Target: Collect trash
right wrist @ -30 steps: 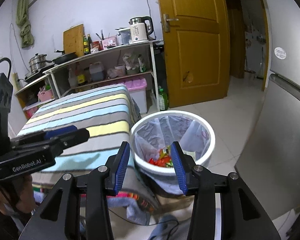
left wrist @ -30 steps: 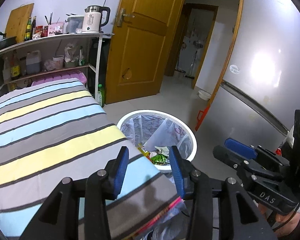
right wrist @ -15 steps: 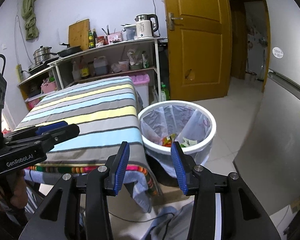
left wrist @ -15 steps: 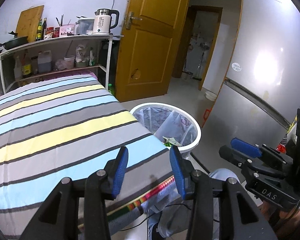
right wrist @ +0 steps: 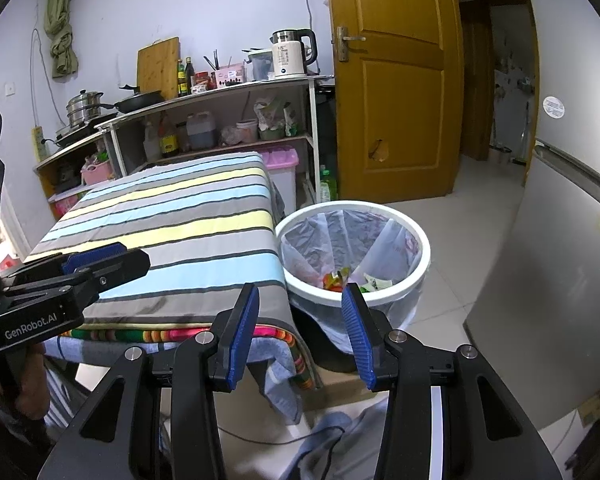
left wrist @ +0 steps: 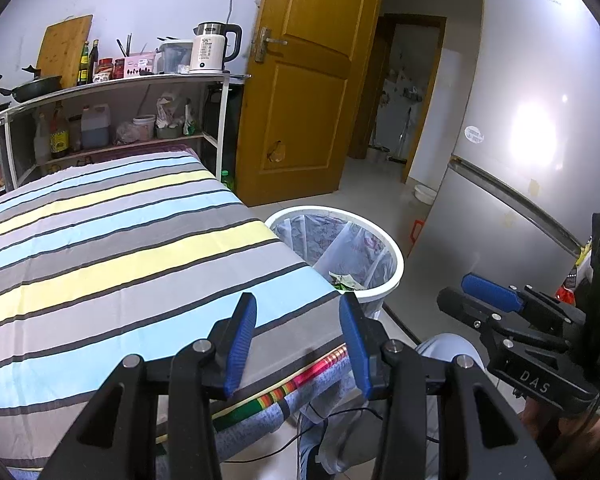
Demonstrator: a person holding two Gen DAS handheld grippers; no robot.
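Two hand-held grippers hover over the near edge of a table draped in a striped cloth [left wrist: 112, 264], the left gripper [left wrist: 298, 344] and the right gripper [right wrist: 300, 330] each with blue-padded jaws spread wide and nothing between them. The trash [right wrist: 348, 280], a few crumpled wrappers, lies at the bottom of a white bin [right wrist: 416, 276] lined with a clear bag, standing on the tiled floor just beside the table's corner. A wooden door [right wrist: 400, 80] and a kitchen shelf [right wrist: 220, 92] fill the background.

– What stood in the room?
– One white trash bin [right wrist: 354, 256], one striped table [left wrist: 112, 248], one kettle [right wrist: 290, 54] at twelve o'clock, one door [right wrist: 392, 80], two grippers.
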